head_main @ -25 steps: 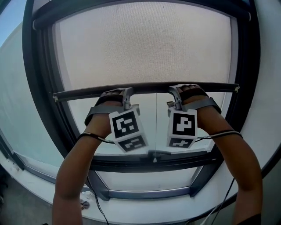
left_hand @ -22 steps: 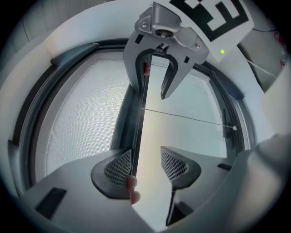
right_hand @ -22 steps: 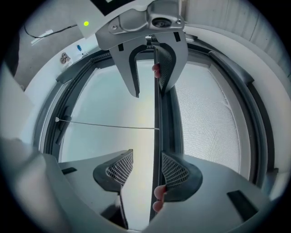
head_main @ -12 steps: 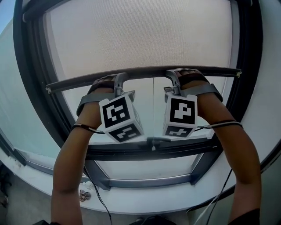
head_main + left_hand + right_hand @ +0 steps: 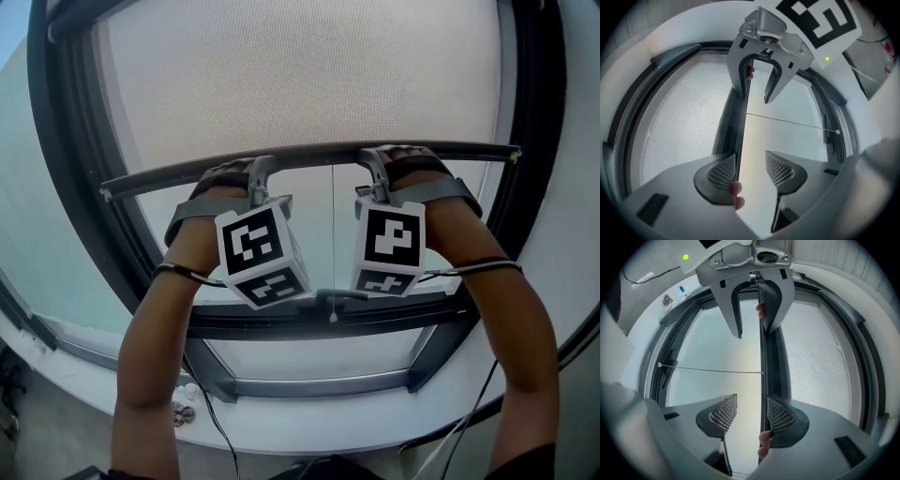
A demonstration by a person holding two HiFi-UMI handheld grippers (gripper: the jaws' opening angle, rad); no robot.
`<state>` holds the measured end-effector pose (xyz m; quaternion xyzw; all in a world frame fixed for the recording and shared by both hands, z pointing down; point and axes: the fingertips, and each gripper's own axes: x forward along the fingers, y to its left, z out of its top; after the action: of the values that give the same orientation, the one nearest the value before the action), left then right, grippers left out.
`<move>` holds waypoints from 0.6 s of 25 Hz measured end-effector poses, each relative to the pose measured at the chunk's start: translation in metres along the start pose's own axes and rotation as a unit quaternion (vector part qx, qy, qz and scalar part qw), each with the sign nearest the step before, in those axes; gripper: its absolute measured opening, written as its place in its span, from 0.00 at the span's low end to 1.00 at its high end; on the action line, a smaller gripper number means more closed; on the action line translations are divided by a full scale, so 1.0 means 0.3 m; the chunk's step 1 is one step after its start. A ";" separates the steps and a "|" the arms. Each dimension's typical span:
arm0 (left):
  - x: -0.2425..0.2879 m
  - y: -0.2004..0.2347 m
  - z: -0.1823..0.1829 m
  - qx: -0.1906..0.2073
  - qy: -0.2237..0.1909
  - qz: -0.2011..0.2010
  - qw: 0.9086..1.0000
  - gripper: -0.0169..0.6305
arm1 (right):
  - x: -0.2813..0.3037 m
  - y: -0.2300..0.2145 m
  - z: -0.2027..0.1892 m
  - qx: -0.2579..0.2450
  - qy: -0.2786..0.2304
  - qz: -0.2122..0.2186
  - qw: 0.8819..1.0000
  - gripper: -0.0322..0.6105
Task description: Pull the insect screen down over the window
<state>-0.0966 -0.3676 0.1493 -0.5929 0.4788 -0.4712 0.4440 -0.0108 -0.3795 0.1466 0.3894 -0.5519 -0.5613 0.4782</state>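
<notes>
The beige insect screen (image 5: 300, 84) covers the upper window, and its dark bottom bar (image 5: 309, 157) runs across above the glass. My left gripper (image 5: 255, 176) and right gripper (image 5: 373, 171) both reach up to that bar, side by side. In the left gripper view the bar (image 5: 740, 136) lies against the left jaw while the gripper (image 5: 751, 169) stands open. The right gripper view shows the bar (image 5: 762, 357) along the right jaw of the open gripper (image 5: 751, 414). Fingertips show behind the bar in both gripper views.
A thin pull cord (image 5: 332, 244) hangs from the bar's middle down to the dark lower window frame (image 5: 328, 323). Below it lies the white sill (image 5: 309, 427), with a black cable (image 5: 211, 422) and small objects (image 5: 183, 408) at its left.
Against one second ago the bar and both grippers sit higher in the picture and the view has tilted. Over the last half second almost nothing has moved.
</notes>
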 end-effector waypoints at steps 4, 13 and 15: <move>0.005 -0.002 -0.002 0.006 -0.004 0.004 1.000 0.34 | 0.005 0.002 0.003 -0.003 0.005 -0.001 1.000 0.36; -0.019 0.004 -0.006 -0.016 -0.028 -0.041 0.999 0.34 | -0.005 -0.008 0.017 0.002 0.003 0.034 0.999 0.36; -0.019 0.007 -0.009 -0.017 -0.031 -0.042 0.998 0.32 | -0.004 -0.008 0.021 -0.001 0.007 0.039 0.999 0.36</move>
<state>-0.1001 -0.3625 0.1470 -0.6345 0.4474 -0.4628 0.4278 -0.0166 -0.3769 0.1448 0.3709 -0.5625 -0.5405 0.5038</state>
